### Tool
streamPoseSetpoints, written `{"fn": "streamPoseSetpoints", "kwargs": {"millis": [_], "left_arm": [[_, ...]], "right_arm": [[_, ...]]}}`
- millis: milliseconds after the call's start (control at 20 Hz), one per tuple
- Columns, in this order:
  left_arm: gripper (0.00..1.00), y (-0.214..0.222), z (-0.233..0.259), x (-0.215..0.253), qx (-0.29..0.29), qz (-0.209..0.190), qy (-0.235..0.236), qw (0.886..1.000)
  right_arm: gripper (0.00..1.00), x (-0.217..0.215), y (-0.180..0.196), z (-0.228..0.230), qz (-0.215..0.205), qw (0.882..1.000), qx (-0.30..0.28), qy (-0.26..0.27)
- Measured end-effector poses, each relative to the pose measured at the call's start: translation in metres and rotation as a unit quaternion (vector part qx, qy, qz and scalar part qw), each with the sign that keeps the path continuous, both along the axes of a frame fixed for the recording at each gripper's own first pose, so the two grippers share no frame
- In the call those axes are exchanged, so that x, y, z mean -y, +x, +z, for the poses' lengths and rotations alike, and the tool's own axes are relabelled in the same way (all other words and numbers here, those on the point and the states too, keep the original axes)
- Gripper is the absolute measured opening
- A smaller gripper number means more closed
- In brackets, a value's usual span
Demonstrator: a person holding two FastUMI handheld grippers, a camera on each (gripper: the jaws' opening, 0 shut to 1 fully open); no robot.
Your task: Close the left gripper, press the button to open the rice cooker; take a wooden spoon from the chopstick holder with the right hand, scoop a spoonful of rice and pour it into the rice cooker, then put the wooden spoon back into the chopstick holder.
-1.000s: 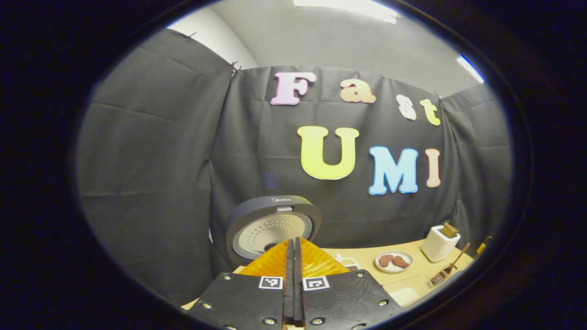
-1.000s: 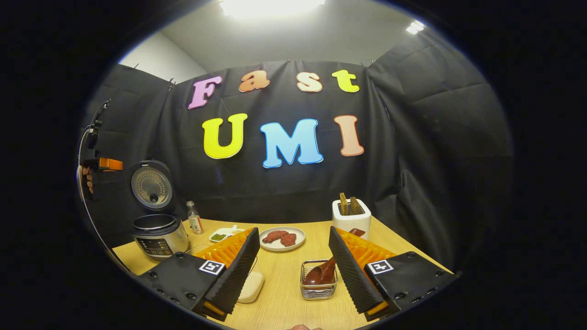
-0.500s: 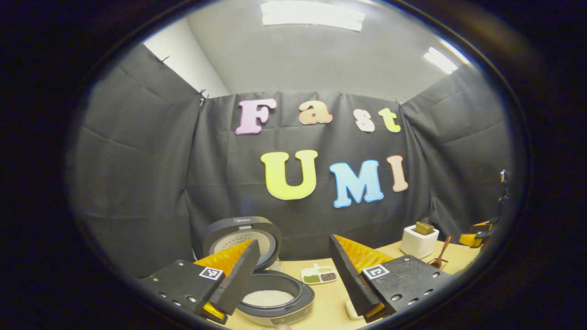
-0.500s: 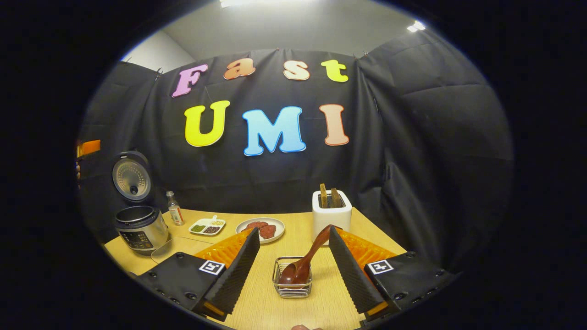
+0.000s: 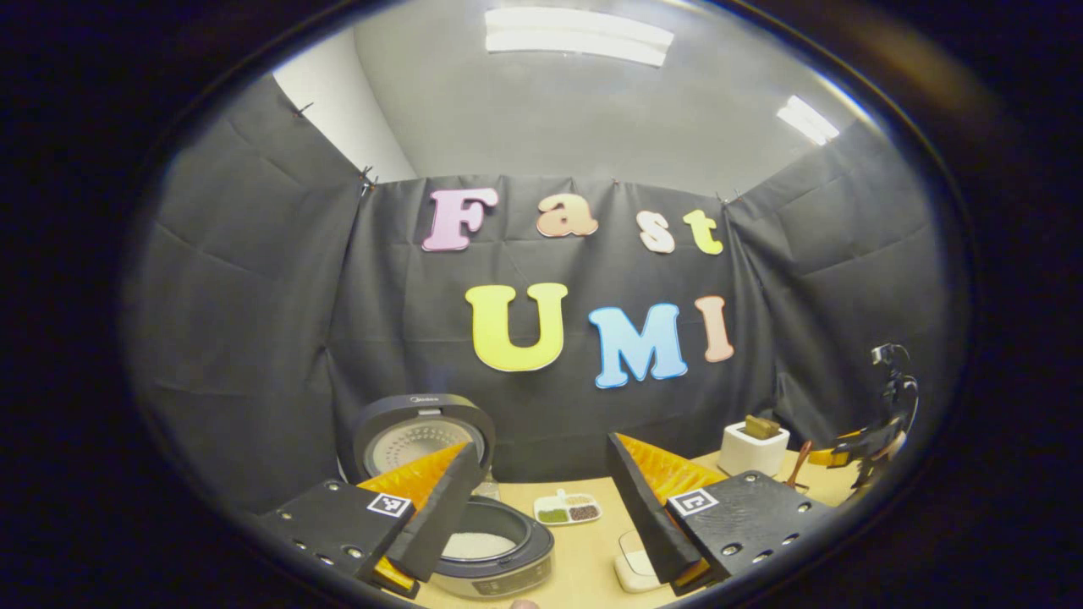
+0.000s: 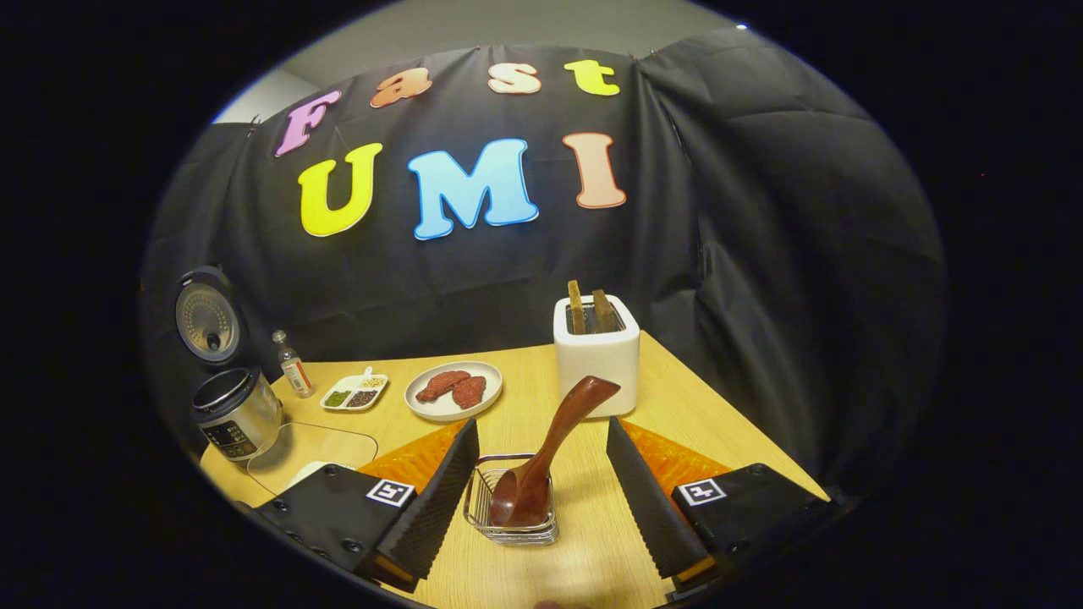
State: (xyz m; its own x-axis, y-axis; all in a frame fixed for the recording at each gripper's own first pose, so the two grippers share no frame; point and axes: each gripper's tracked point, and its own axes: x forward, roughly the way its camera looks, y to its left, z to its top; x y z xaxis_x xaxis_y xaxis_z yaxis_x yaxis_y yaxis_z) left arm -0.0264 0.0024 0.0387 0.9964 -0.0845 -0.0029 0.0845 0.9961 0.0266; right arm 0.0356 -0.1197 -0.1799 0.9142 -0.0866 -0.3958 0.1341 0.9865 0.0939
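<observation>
Cooker (image 6: 224, 406) lid up. Right hand-held gripper (image 6: 541, 478) released, holding nothing, straddling holder (image 6: 512, 512); clamp spoon (image 6: 550, 444) mid-handle (it leans). Left hand-held gripper (image 5: 541, 507) released.

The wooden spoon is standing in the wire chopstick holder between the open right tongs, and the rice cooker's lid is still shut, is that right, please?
Not quite: the rice cooker has its lid up, as the right gripper view shows, with the pot open below it. The rest holds: the wooden spoon stands in the wire chopstick holder, between the open right tongs.
</observation>
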Motion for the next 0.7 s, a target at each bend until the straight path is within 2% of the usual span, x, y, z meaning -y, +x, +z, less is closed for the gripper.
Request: {"fn": "streamPoseSetpoints", "kwargs": {"millis": [100,150,200,500,700], "left_arm": [[0.94,0.002,-0.010,-0.002,-0.006,0.002,0.005,1.000],[0.93,0.002,-0.013,-0.003,-0.008,0.003,0.008,1.000],[0.93,0.002,-0.015,-0.003,-0.009,0.003,0.011,1.000],[0.93,0.003,-0.028,-0.003,-0.008,-0.001,0.011,1.000],[0.94,0.010,-0.044,-0.004,-0.016,0.001,0.008,1.000]], "right_arm": [[0.98,-0.001,0.007,-0.008,0.002,1.000,-0.008,0.008],[0.94,0.000,0.012,-0.011,0.003,1.000,-0.012,0.012],[0.98,-0.001,0.017,-0.016,0.003,1.000,-0.017,0.016],[0.98,0.010,0.038,-0.047,-0.012,0.998,-0.049,0.040],[0.98,0.006,0.055,-0.054,-0.006,0.995,-0.047,0.088]]}}
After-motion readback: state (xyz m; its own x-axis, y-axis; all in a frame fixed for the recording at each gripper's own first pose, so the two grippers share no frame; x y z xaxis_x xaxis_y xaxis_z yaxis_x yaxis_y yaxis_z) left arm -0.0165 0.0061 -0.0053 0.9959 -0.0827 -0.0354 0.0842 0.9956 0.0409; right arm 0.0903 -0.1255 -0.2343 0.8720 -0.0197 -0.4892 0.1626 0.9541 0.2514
